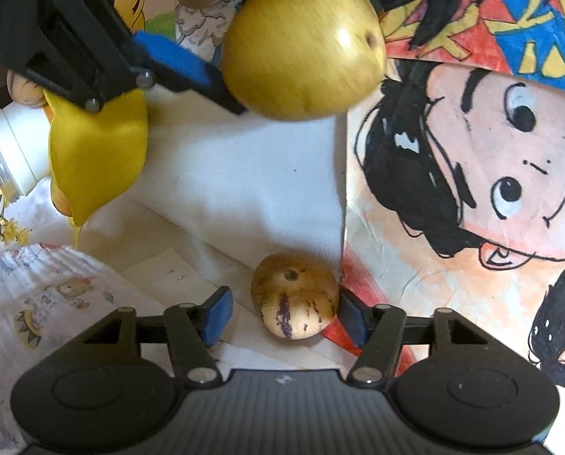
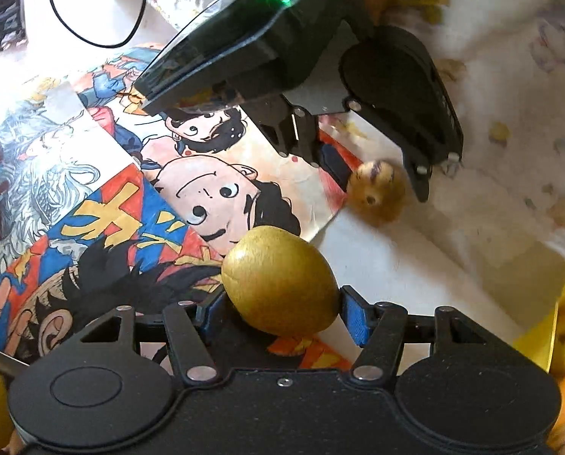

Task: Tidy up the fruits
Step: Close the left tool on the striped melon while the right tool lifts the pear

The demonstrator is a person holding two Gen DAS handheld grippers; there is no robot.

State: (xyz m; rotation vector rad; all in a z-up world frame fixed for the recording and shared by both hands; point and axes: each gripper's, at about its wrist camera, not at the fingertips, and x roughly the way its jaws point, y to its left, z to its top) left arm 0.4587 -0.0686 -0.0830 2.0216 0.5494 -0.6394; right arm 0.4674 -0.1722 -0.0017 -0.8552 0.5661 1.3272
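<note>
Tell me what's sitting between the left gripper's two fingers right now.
A small striped fruit lies on the table between the open left gripper's fingers; a gap shows on one side in the left wrist view.

In the left wrist view, the small fruit (image 1: 294, 295) sits at six o'clock on the cloth (image 1: 225, 174); the big fruit (image 1: 303, 47) at twelve; the drawing (image 1: 468, 174) at three; the jar (image 1: 7, 151) at nine, beside the bag (image 1: 98, 151).
</note>
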